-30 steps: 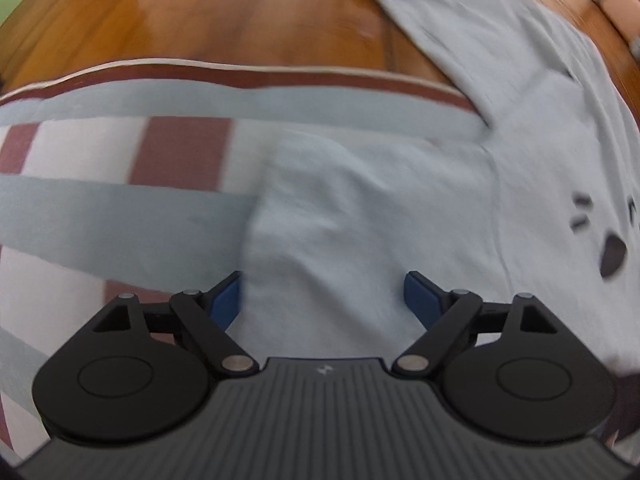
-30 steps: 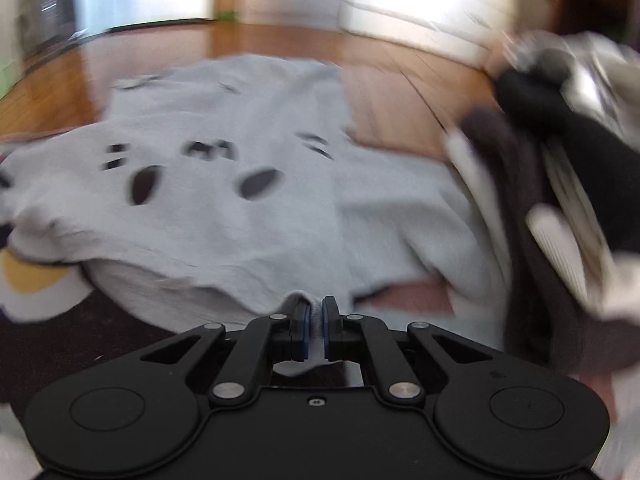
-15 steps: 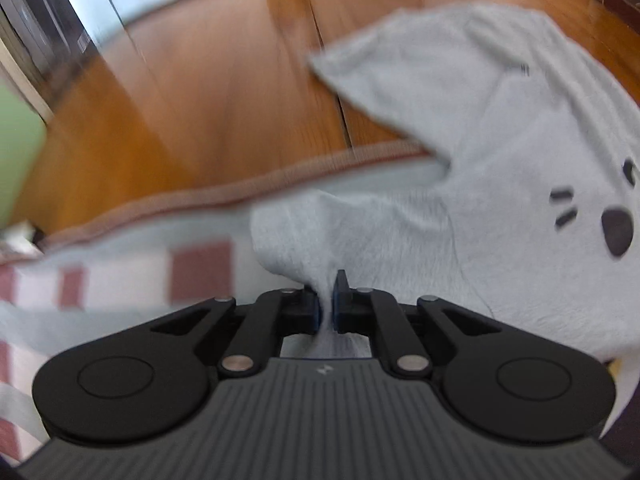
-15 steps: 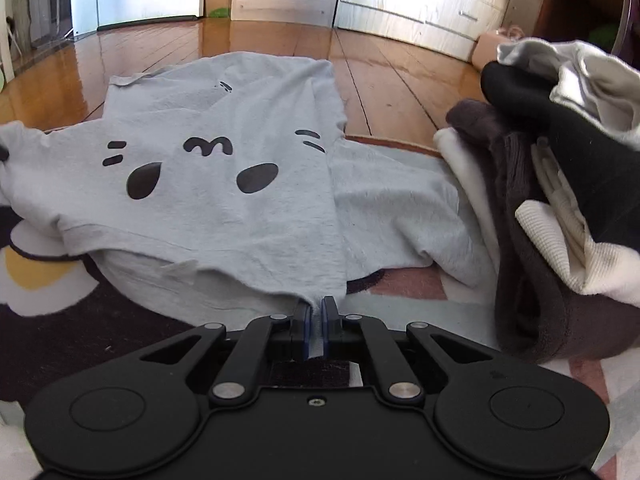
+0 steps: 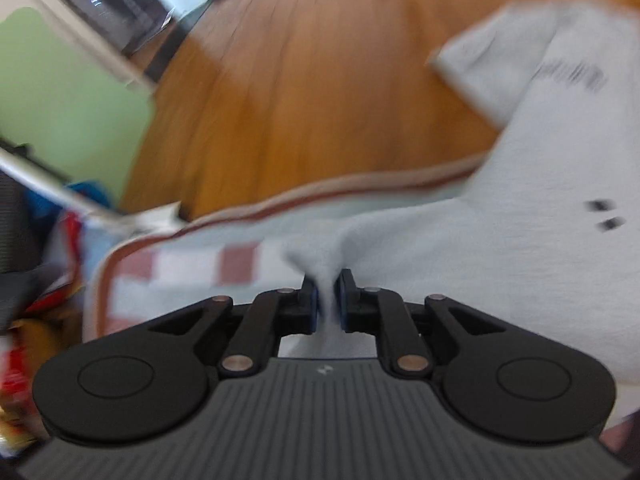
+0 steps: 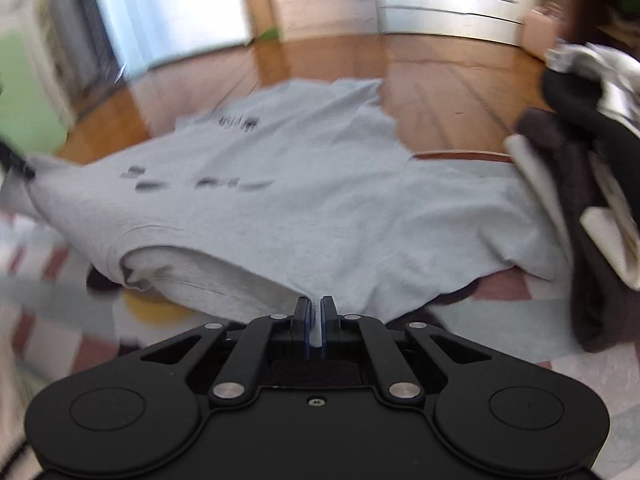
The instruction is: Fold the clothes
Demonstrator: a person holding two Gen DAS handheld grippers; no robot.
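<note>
Between each tool's fingers, grey shirt (image 6: 320,208) edge, left tool (image 5: 328,300), right tool (image 6: 315,322)

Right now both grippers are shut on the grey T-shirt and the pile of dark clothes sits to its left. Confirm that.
Wrong side. The left gripper and right gripper are shut on the grey T-shirt, but the right wrist view shows the pile of dark clothes to its right.

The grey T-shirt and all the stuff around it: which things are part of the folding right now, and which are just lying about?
In use:
grey T-shirt
left gripper, shut on its cloth
right gripper, shut on its hem

Lying about:
pile of dark and white clothes
striped rug
wooden floor
</note>
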